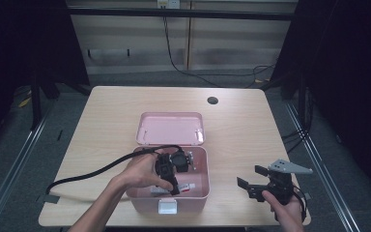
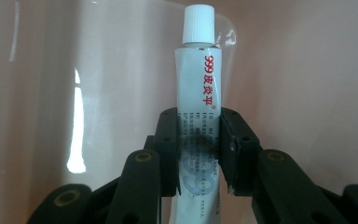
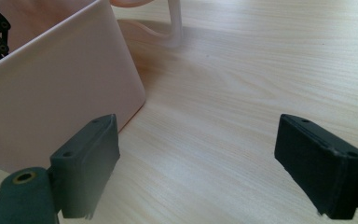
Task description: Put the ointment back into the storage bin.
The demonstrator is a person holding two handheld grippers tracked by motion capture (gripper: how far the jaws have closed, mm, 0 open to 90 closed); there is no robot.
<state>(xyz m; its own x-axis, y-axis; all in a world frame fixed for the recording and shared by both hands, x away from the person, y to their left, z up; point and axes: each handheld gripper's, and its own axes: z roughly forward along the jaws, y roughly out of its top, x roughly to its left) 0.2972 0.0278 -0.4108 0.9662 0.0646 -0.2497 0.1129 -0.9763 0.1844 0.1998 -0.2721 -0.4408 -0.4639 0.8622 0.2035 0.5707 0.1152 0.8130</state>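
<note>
Left gripper (image 2: 199,154): its 2 black jaws are clamped on the white tube, 1 pad on each side of the tube's body; in the high view the left gripper (image 1: 170,181) reaches down into the pink box from the person's left hand (image 1: 142,171).
Tube (image 2: 199,93): white, with a white screw cap at the far end and red print reading 999 along its side; it runs straight out between the jaws, cap pointing away from the gripper, lower part pinched between the pads.
Tube's place: inside the pink box (image 1: 200,193), near its front wall in the high view, where the tube (image 1: 187,187) shows as a small white and red shape just beside the gripper.
Pink box: open, its lid (image 1: 170,128) tilted back behind it, a white latch (image 1: 167,207) at the front; its glossy inner wall (image 2: 74,93) stands behind the tube in the left gripper view.
Other contents: a dark object (image 1: 180,161) lies in the rear part of the box; what it is cannot be told.
Right gripper (image 3: 200,158): jaws spread wide with nothing between them, hovering over bare wood just beside the box's outer corner (image 3: 121,84); in the high view the right gripper (image 1: 251,182) sits right of the box, apart from it, held in the right hand (image 1: 287,212).
Table (image 1: 106,121): light wood, with 1 round dark hole (image 1: 212,100) towards its far edge.
</note>
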